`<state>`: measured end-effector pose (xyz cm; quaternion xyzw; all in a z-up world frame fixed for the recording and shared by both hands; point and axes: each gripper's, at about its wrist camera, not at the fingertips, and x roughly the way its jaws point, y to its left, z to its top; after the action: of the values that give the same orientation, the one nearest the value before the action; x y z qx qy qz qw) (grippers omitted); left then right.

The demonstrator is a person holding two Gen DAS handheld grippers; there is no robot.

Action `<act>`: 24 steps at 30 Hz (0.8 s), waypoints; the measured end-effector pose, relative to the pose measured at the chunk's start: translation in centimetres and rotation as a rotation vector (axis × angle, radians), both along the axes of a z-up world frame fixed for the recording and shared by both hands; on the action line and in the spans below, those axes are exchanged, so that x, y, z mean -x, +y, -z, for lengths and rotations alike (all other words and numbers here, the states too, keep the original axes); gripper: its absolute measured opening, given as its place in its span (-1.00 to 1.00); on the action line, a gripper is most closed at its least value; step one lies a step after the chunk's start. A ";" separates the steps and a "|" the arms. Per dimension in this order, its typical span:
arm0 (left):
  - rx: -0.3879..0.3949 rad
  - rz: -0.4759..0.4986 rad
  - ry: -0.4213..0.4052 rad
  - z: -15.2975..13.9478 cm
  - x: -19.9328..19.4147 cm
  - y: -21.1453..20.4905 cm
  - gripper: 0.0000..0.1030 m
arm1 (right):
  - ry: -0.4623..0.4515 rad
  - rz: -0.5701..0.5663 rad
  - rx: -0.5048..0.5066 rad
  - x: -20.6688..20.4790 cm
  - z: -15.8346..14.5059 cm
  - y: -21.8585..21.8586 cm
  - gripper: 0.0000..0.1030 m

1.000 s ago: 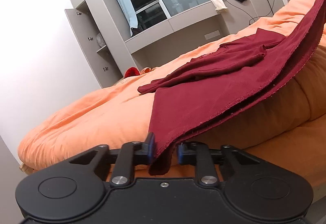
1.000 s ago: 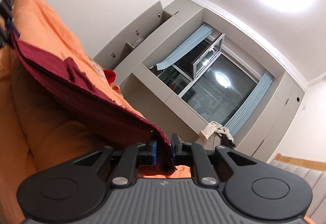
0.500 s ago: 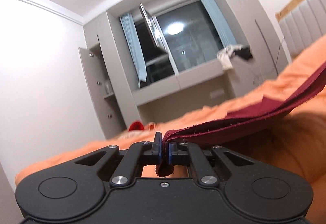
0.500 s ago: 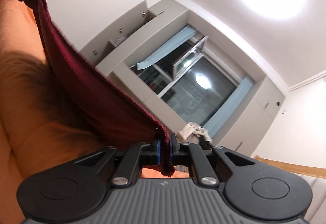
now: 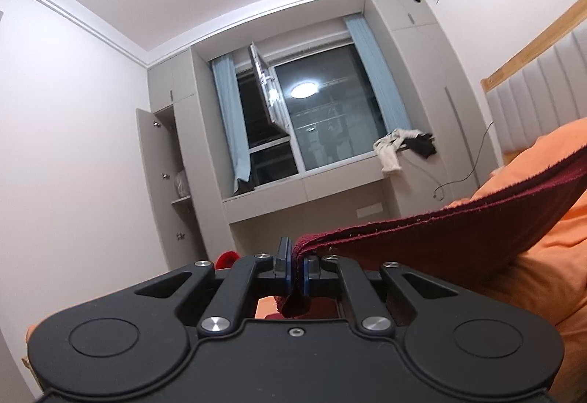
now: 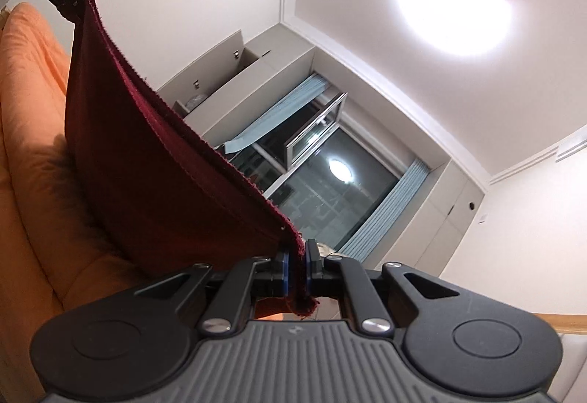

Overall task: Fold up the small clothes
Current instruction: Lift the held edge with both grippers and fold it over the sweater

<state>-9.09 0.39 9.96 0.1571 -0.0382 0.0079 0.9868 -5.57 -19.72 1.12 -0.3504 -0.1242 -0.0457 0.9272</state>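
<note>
Left gripper [image 5: 293, 273], lower centre of frame: jaws clamped on garment [image 5: 458, 238] corner. Right gripper [image 6: 296, 269], lower centre: jaws clamped on opposite corner.

Handling, judged: light, limp knit; sags between grips; pinch hem corners, keep edge taut.

Appearance: dark red, frayed hem, spanning diagonally to upper left in right view, above orange duvet [image 6: 33, 183].
</note>
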 end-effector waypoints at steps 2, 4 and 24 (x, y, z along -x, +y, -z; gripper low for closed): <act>-0.007 0.011 -0.001 -0.1 0.9 -0.1 -0.89 | -0.005 0.008 -0.004 0.2 0.2 0.2 -0.84; -0.013 0.016 0.003 -0.2 1.1 -0.1 -0.89 | -0.004 0.012 -0.013 -0.1 0.2 0.2 -0.84; -0.080 -0.042 -0.015 -2.9 -10.6 -0.6 -0.86 | -0.003 -0.047 -0.077 -13.6 -3.1 -1.7 -0.83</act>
<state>1.56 -0.19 12.82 0.1973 -0.0426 0.0285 0.9790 8.02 -21.45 4.24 -0.3114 -0.1320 -0.0290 0.9406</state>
